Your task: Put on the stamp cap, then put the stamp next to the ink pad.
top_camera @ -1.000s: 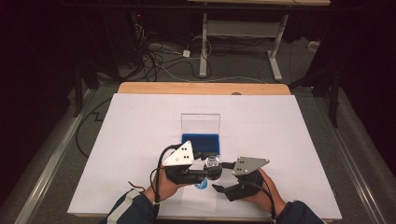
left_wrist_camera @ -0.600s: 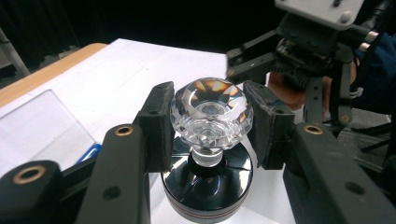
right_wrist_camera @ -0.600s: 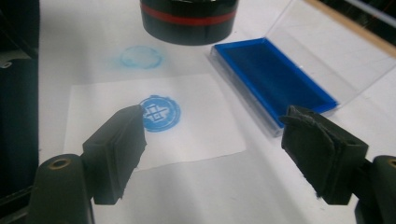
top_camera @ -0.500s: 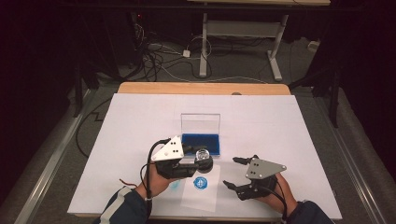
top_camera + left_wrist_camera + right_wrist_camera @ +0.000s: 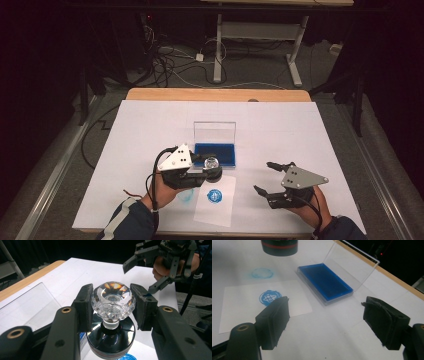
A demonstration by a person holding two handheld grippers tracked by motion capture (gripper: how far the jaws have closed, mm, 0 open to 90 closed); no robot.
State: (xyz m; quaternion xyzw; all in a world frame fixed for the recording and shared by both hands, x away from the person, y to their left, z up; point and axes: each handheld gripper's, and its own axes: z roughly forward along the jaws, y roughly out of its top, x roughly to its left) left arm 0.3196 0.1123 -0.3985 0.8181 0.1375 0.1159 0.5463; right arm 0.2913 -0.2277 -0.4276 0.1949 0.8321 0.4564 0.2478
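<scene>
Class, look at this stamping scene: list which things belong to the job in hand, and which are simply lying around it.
In the job:
- stamp, crystal knob clamped in the left gripper
- ink pad, blue, clear lid up
- paper slip bearing a blue seal print
- right gripper, open, holding nothing

Lying about:
- cables on the floor
- desk frame behind the table

Both grippers are black with blocky padded jaws and brass-ringed screw holes. The left gripper [image 5: 200, 172] and right gripper [image 5: 267, 179] each carry a grey three-cornered plate with dark dots. A black cable trails toward six o'clock. Navy sleeves, the left with pale stripes.
</scene>
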